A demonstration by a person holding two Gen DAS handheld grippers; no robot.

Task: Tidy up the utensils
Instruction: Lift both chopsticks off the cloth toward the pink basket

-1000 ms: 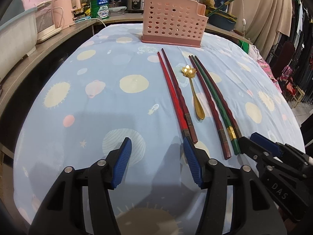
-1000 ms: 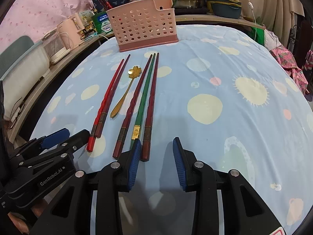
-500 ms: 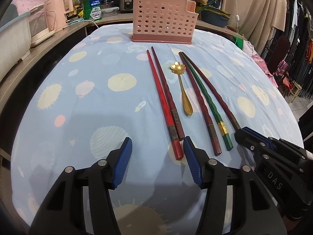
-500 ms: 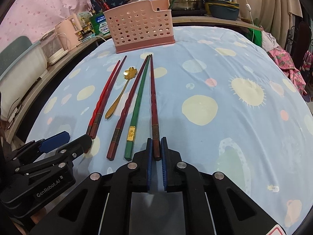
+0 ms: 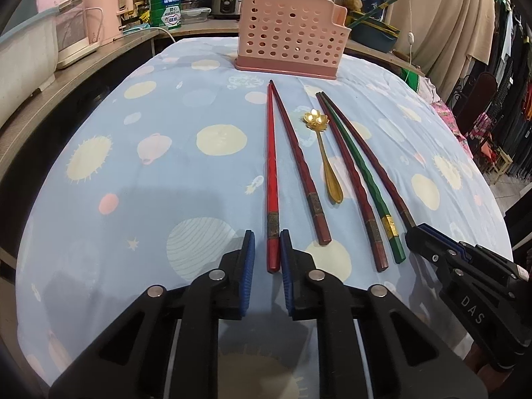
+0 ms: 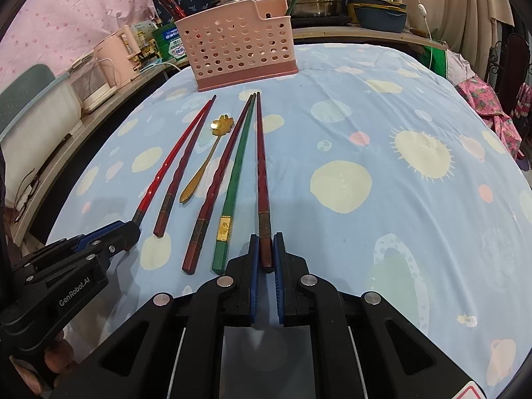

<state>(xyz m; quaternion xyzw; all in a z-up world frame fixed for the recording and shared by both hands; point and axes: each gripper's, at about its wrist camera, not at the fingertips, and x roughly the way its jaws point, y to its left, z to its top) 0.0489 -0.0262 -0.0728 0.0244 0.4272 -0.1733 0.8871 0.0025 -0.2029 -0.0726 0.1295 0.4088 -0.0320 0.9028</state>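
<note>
- Right gripper (image 6: 265,256) was clenched on the near end of the rightmost dark red chopstick (image 6: 261,166), its blue pads (image 6: 254,266) pressed to either side of the stick.
- Left gripper (image 5: 267,259) straddled the near end of the bright red chopstick (image 5: 271,179); the right pad touched the stick, while a narrow gap showed on the left (so it had narrowed around the stick but was not clamped on it).
- Between those two sticks, five utensils in all lay on the blue patterned cloth (image 5: 133,183), running near to far: a dark red chopstick (image 5: 299,166) just right of the bright red one, then a gold spoon (image 5: 324,153) with a flower-shaped bowl at its far end, then another dark red chopstick (image 5: 349,179), then a green chopstick (image 5: 362,179) with a gold band.
- At the far end of the cloth stood a pink perforated holder (image 5: 289,36), just beyond the chopstick tips.
</note>
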